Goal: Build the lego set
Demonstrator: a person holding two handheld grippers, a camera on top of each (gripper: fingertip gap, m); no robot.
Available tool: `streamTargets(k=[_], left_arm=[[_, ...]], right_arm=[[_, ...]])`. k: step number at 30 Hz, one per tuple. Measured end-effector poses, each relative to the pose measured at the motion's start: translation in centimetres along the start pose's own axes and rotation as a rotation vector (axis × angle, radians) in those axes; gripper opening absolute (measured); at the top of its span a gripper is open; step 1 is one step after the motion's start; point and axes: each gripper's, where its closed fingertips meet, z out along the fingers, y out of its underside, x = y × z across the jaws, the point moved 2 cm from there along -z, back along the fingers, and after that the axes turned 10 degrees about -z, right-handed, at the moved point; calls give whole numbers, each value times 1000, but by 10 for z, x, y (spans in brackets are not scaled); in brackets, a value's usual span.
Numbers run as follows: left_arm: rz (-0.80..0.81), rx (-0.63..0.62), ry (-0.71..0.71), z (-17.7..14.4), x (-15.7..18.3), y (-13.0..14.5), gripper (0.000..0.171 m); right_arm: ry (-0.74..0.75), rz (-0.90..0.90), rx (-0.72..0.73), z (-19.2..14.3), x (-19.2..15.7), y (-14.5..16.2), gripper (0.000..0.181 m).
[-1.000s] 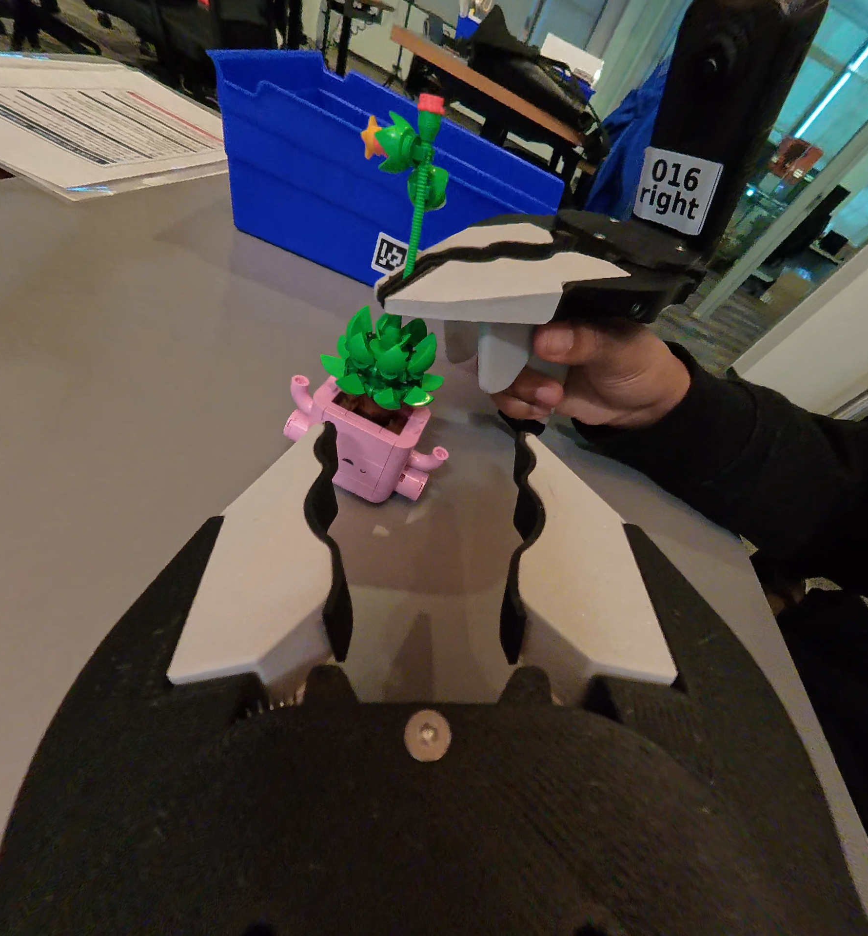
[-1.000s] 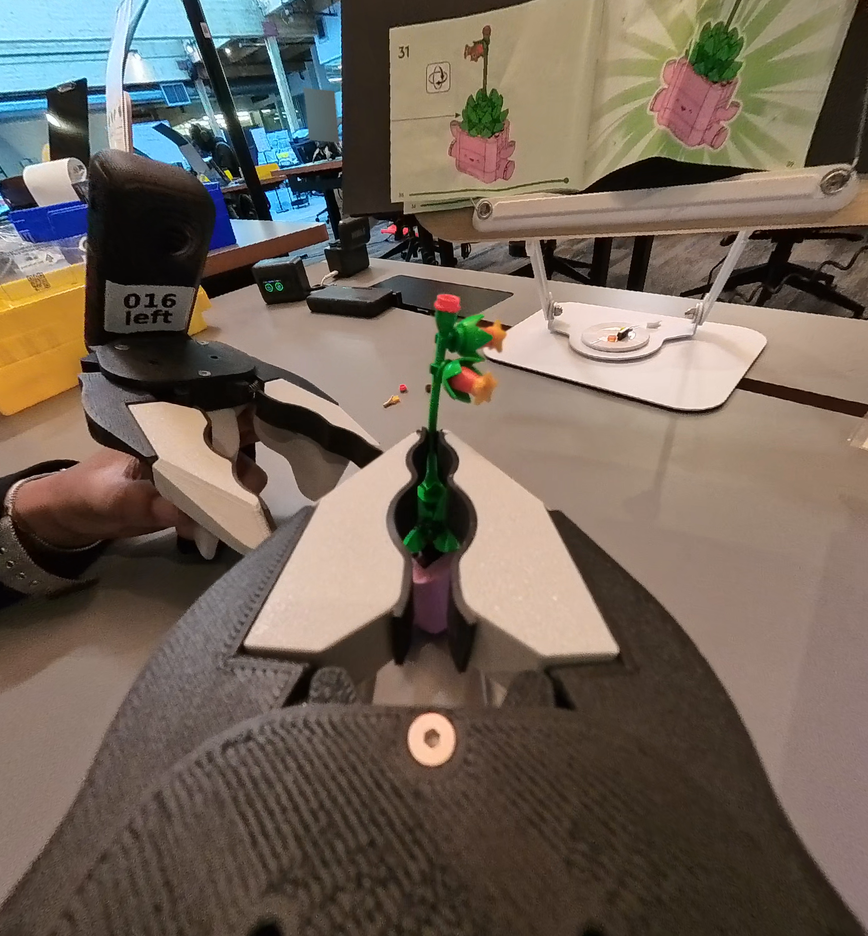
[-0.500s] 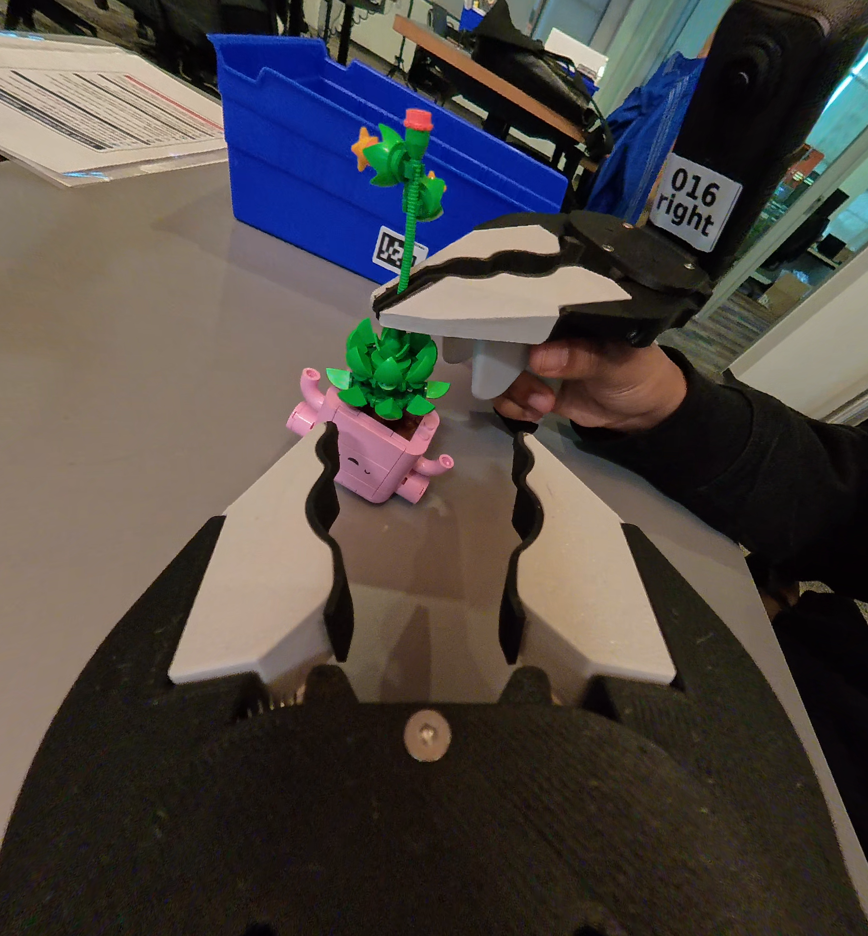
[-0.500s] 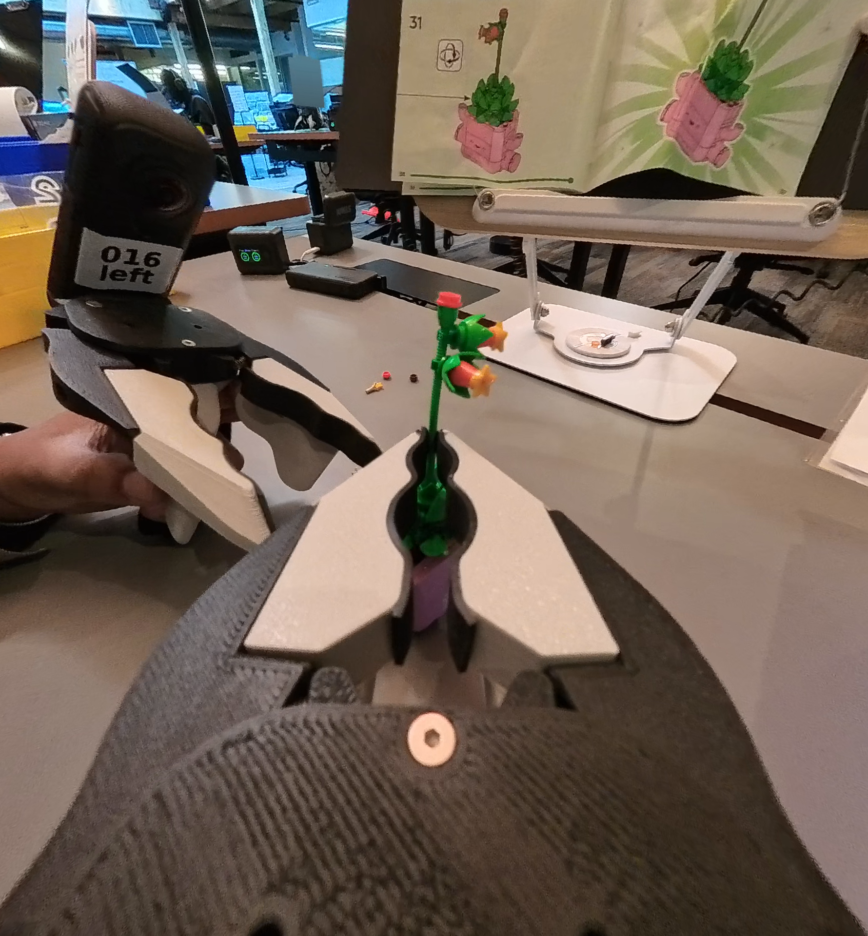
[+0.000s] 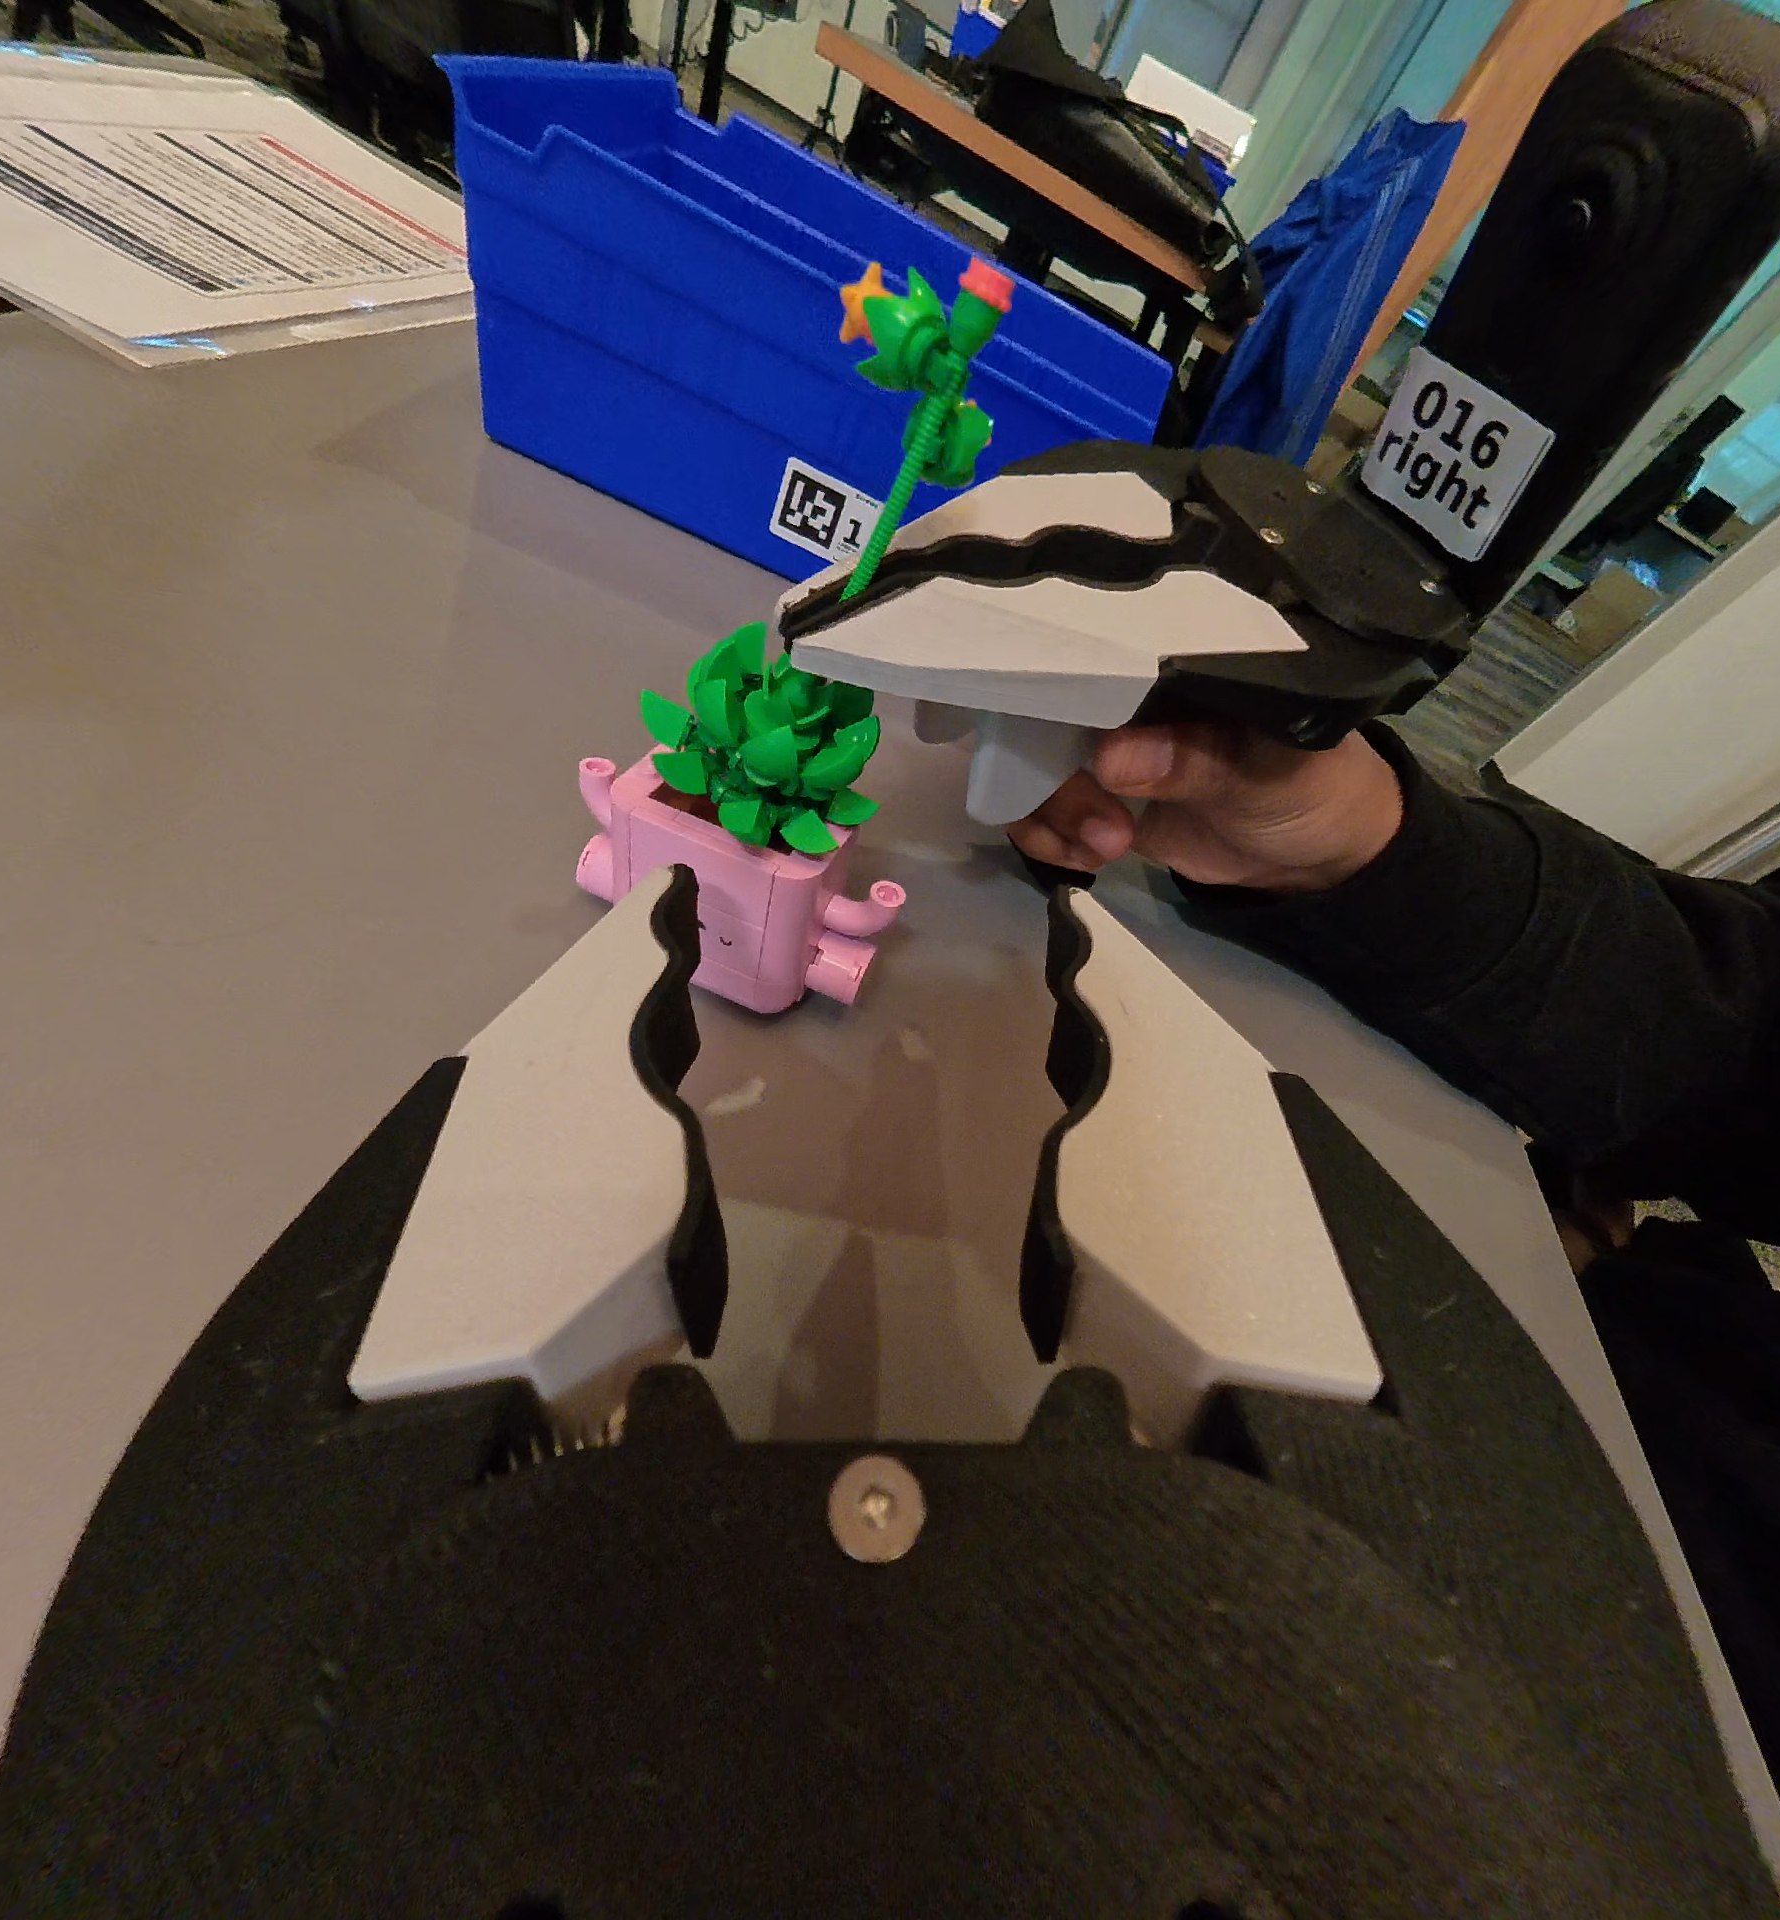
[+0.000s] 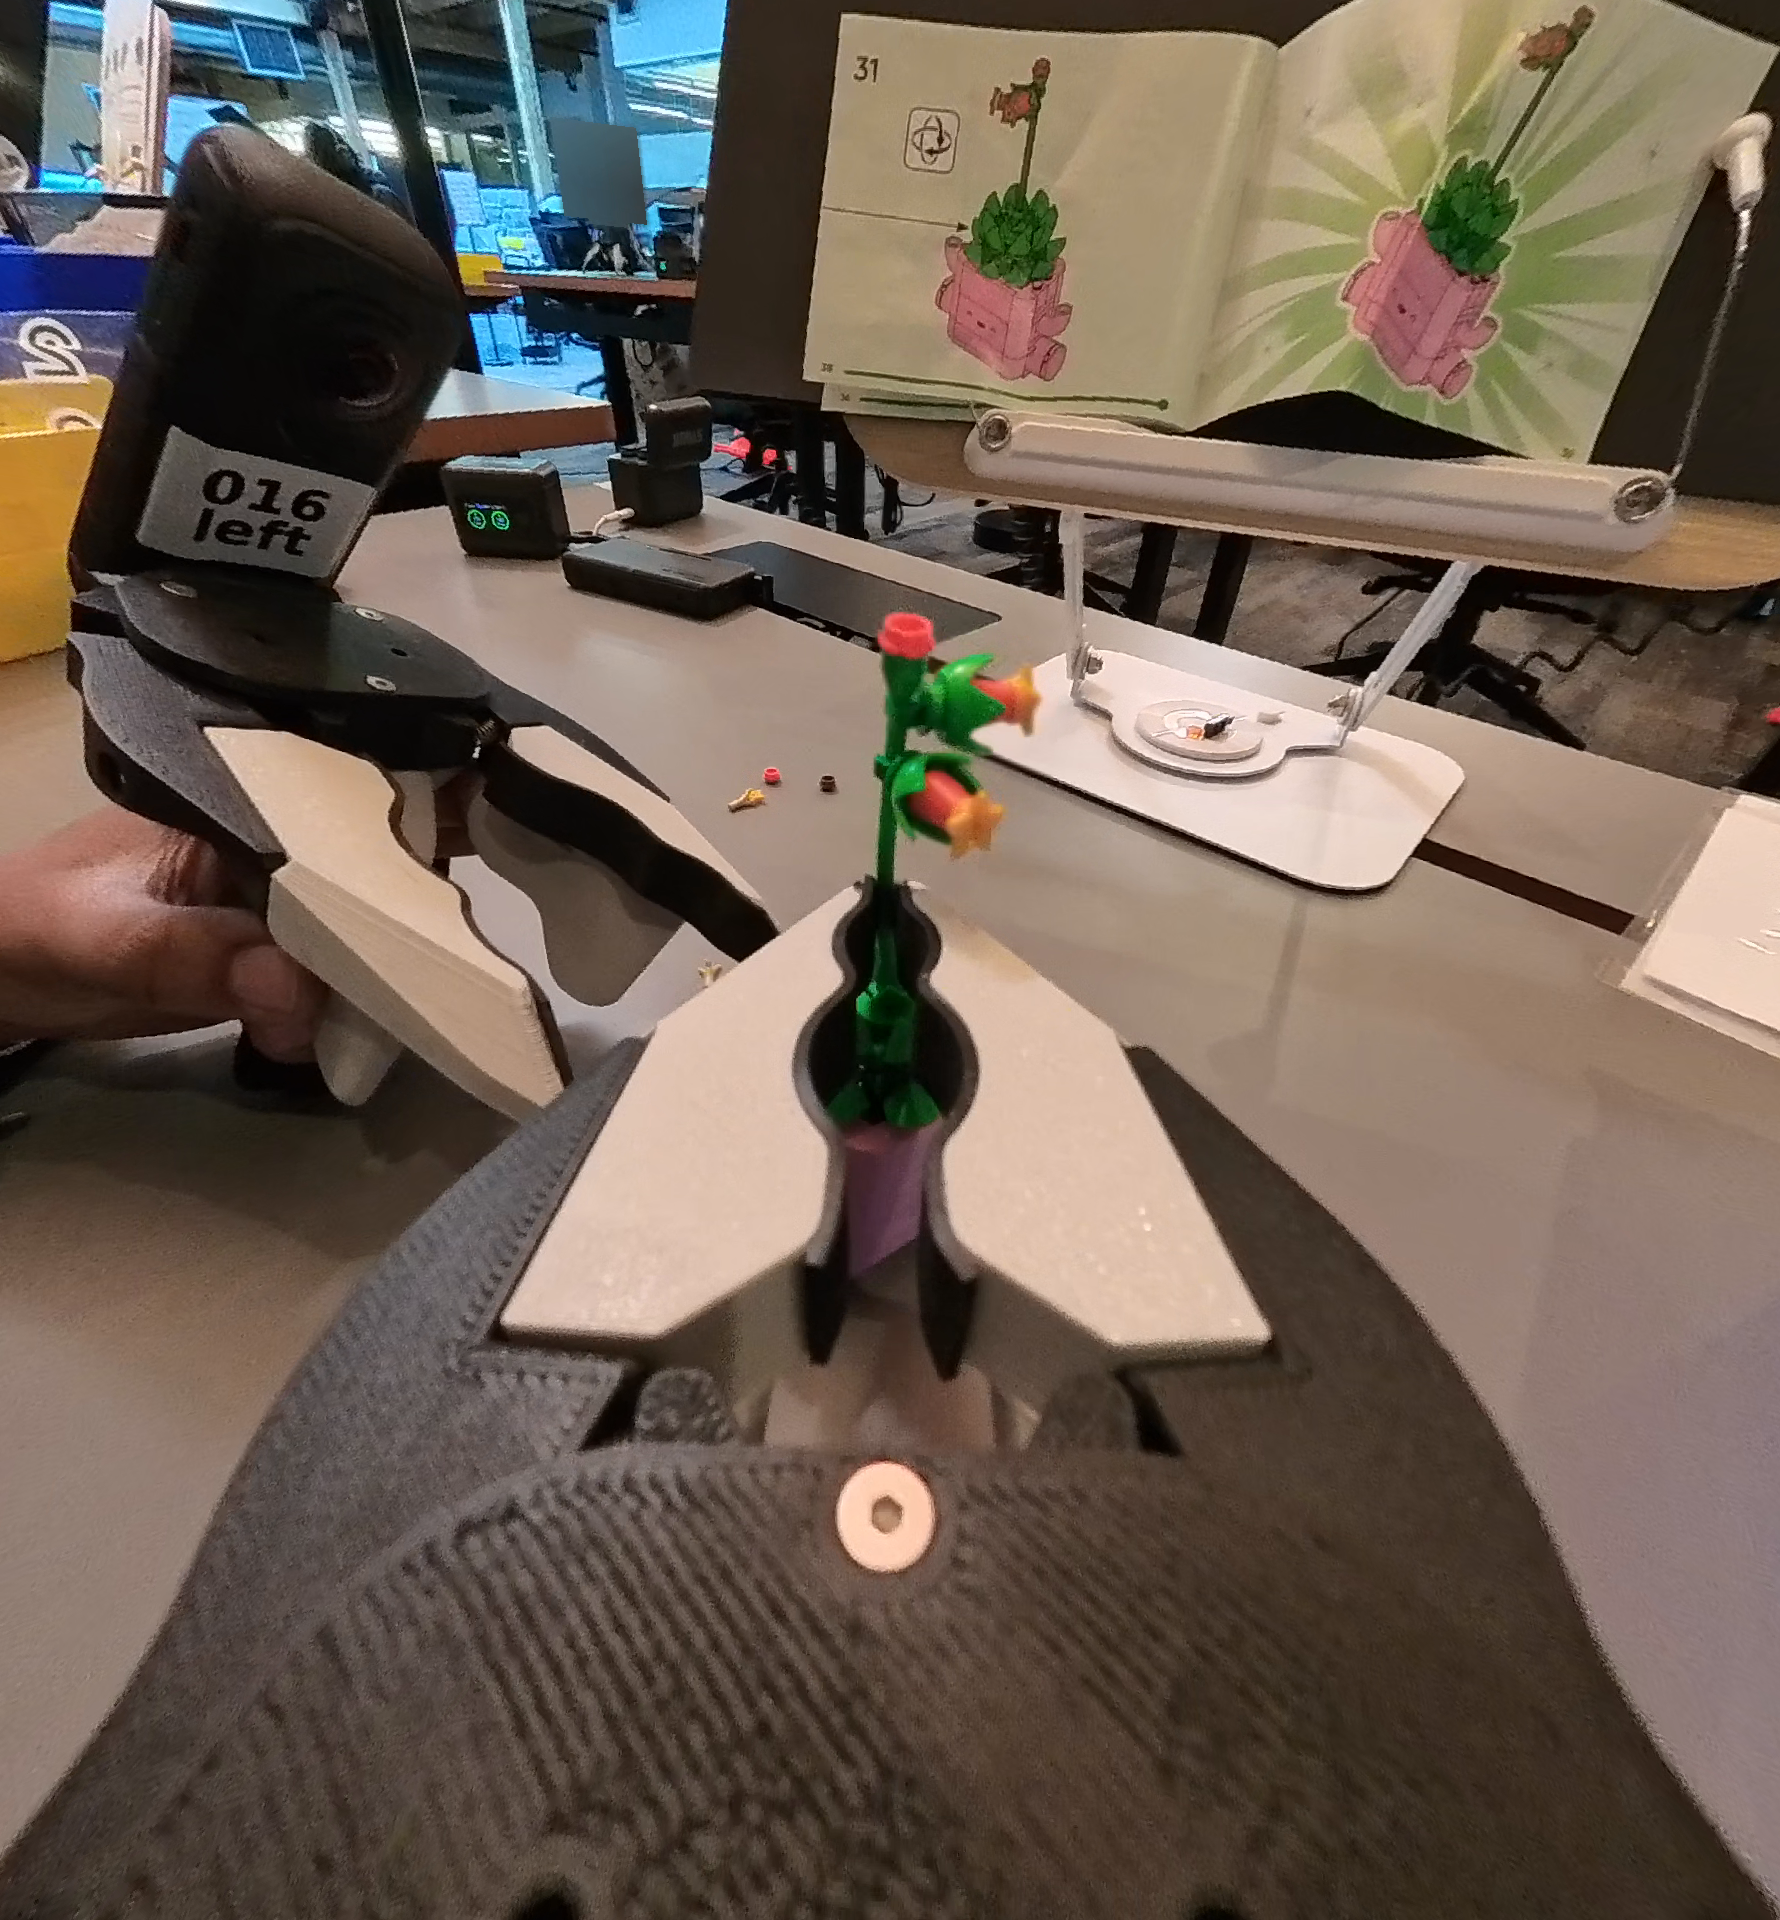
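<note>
A pink lego pot point(image 5: 751, 914) with a green leafy plant point(image 5: 766, 743) stands on the grey table point(image 5: 242, 831). My left gripper point(image 5: 865, 894) is open and empty just behind the pot, its left fingertip in front of the pot's corner. My right gripper point(image 5: 798, 623) is shut on a green flower stem point(image 5: 917, 426) with red and orange blooms, and holds it tilted right above the plant. In the right wrist view the stem point(image 6: 891, 800) rises from the shut right gripper point(image 6: 886, 894); the pot point(image 6: 881, 1195) shows below, between the fingers. The left gripper point(image 6: 657, 987) is at left.
A blue bin point(image 5: 657, 312) stands behind the pot and a printed sheet point(image 5: 169, 197) lies at far left. An open instruction booklet point(image 6: 1281, 208) sits on a white stand point(image 6: 1281, 821) across the table. Small loose pieces point(image 6: 772, 779) lie near it. The table edge runs at the right. The grippers' ends are close to 5 cm from one another.
The right gripper has come lower over the plant and the stem now leans to the right instead of standing upright. The left gripper stays open by the pot.
</note>
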Motion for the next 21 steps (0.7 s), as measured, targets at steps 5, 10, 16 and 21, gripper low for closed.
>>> streamTargets(k=[5,10,16,21], left_arm=[[0,-3,-1,0,0,0,65],[0,-6,-1,0,0,1,65],[10,-10,-15,1,0,1,65],[95,-11,-98,1,-14,-7,76]], right_arm=[[7,4,-4,1,1,0,1],[9,22,-15,3,3,0,0],[-34,130,-21,4,6,0,1],[-57,164,-25,3,8,0,0]])
